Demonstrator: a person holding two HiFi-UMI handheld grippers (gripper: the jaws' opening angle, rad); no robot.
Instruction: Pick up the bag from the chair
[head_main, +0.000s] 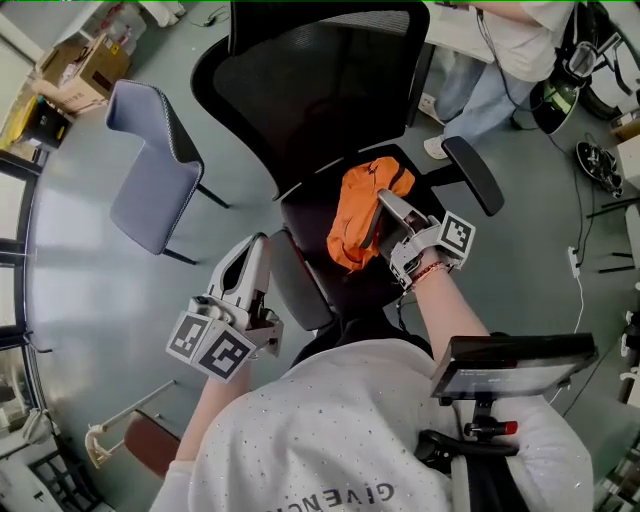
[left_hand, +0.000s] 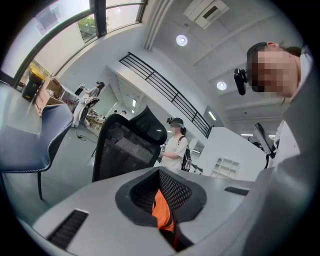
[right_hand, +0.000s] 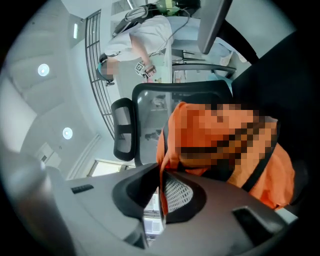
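- Closest to us is our own white shirt (head_main: 340, 440), and just past it sits the black office chair (head_main: 300, 90), which we'll use as the landmark.
- The orange bag (head_main: 355, 225) lies on that chair's seat, toward its right armrest (head_main: 475, 175).
- Our right gripper (head_main: 385, 200) is over the seat and right on the bag. Its own view shows the jaws pinched together on a thin edge of the orange fabric.
- Our left gripper (head_main: 257, 242) hangs off the chair's left side, clear of the seat. Its jaws are nearly closed with nothing in them, and the orange in the slit looks like the bag seen beyond.
- A grey side chair (head_main: 150, 170) stands well left of the office chair, and another person (head_main: 510, 60) stands behind its right side.
- We'd say we're at the grab step, with the grip on but the bag not yet raised.
- The next move calls for a straight lift off the seat while watching that the thin pinch doesn't slip. The left gripper could come in to support.
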